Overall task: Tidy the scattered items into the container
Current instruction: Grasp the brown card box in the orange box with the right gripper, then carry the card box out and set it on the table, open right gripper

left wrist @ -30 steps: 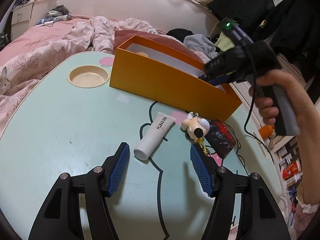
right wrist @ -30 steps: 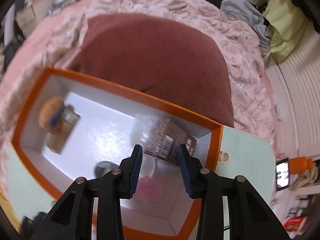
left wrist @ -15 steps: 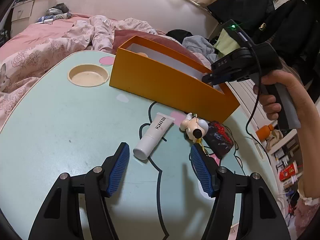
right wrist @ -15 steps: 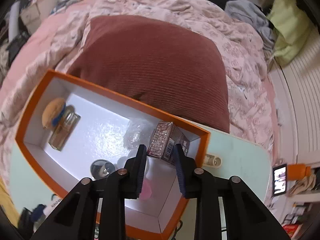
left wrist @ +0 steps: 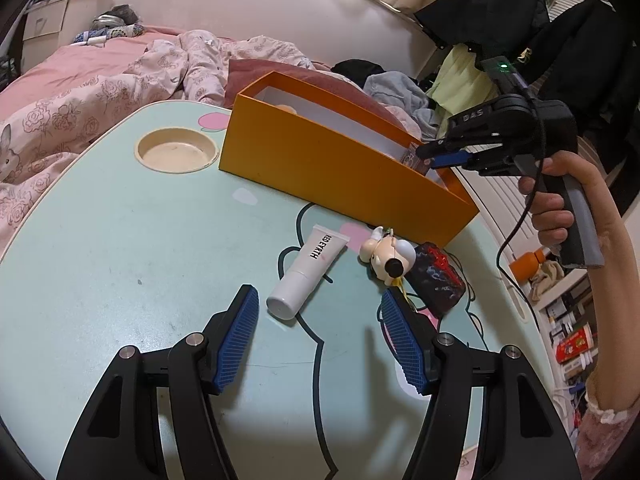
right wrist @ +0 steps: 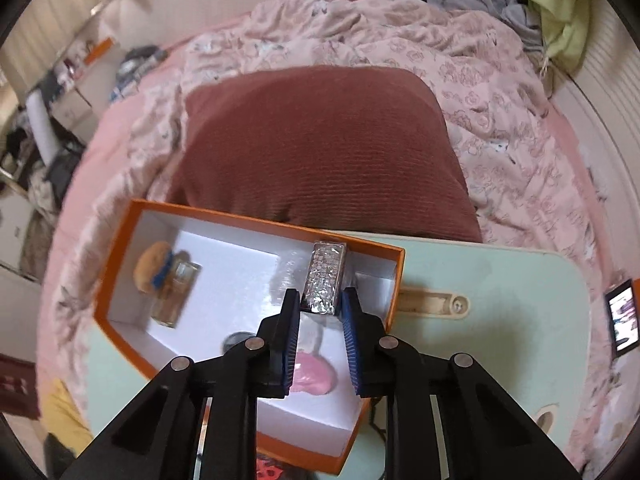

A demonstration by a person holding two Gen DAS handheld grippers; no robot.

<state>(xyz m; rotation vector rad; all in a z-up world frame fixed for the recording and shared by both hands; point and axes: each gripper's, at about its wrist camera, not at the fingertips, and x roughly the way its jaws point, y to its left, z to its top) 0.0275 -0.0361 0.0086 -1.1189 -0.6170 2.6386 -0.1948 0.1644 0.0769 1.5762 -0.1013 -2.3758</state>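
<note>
- Right gripper [right wrist: 320,304], lower centre, hangs over the orange box [right wrist: 120,248], apparently clamping a glittery small carton [right wrist: 325,282].
- Left gripper [left wrist: 318,312] hovers wide open, empty, near a white tube [left wrist: 306,268].

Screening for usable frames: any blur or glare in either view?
Left wrist view: sharp, even light, fisheye bending at edges; white squeeze tube crisp. Right wrist view: motion-smeared toward the left edge, sheen on the orange cardboard box's white floor.
</note>
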